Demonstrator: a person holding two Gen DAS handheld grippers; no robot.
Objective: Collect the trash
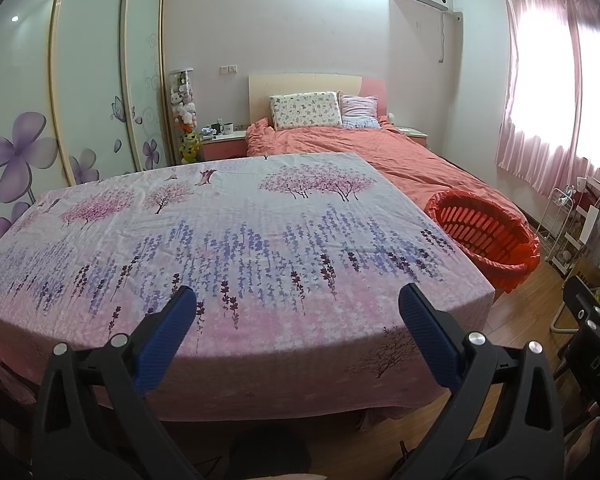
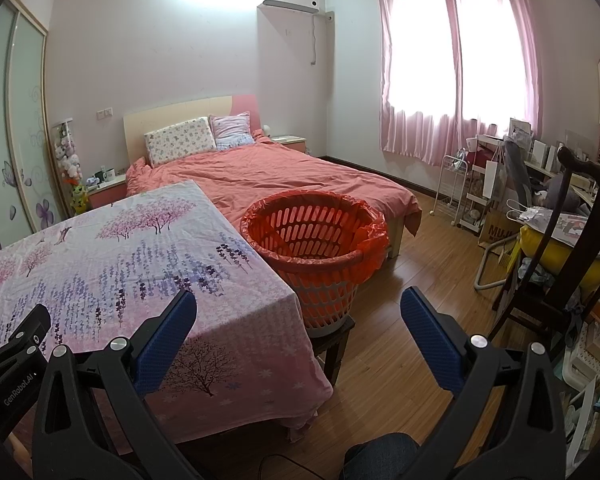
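An orange slotted basket (image 1: 484,232) lined with an orange bag stands off the table's right corner; in the right wrist view the basket (image 2: 316,236) rests on a dark stool (image 2: 332,340). My left gripper (image 1: 298,292) hovers open over the near edge of the floral-clothed table (image 1: 260,220), with nothing between its blue pads. My right gripper (image 2: 299,295) is open too, held before the table corner (image 2: 260,300) and the basket. The left gripper's body (image 2: 16,344) shows at the lower left of the right wrist view. No piece of trash shows in either view.
A bed with a coral cover (image 2: 280,176) lies behind the table and basket. A dark wooden chair (image 2: 572,240) piled with bags, a white wire cart (image 2: 454,188) and cluttered shelves fill the right side. Wooden floor (image 2: 412,280) lies open between basket and chair.
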